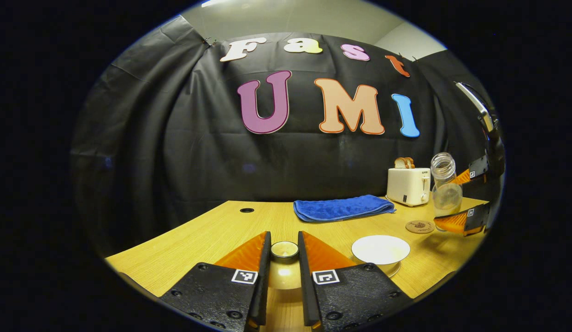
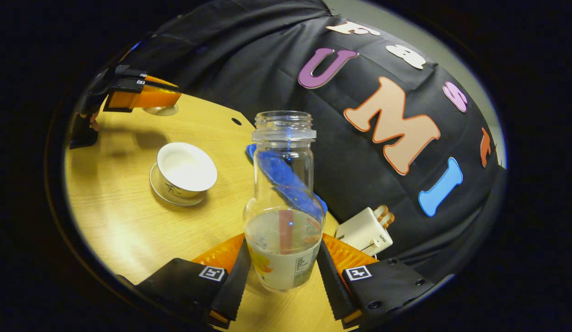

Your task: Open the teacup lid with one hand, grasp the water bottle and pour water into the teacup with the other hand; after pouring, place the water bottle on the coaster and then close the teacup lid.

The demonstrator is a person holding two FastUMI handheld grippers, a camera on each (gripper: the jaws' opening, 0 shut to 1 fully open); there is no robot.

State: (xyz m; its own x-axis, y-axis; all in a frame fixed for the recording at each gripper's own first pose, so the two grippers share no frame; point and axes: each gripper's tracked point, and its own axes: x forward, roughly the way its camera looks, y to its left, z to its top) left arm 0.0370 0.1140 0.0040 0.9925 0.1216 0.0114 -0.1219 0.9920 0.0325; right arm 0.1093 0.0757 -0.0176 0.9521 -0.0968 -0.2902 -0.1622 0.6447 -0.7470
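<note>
Your left gripper is pinching the lid by its knob, both fingers pressed against it, and the lid hangs above the table. From the right gripper view you can see that same gripper far off at the upper left, with the lid under its fingers and clear of the cup.

The cup stands uncovered on its saucer, just right of your left gripper's fingers (its inside looks pale, and whether any water is in it cannot be told).

Your right gripper is clamped on the lower body of the bottle, one finger on each side. The bottle has no cap and holds a little water in its lower part. In the left gripper view the bottle sits at the far right, roughly upright, close to the coaster; whether its base touches the table there cannot be told.

Behind the cup lies a folded blue towel, and to its right a toaster with bread slices sticking out of its slots.
</note>
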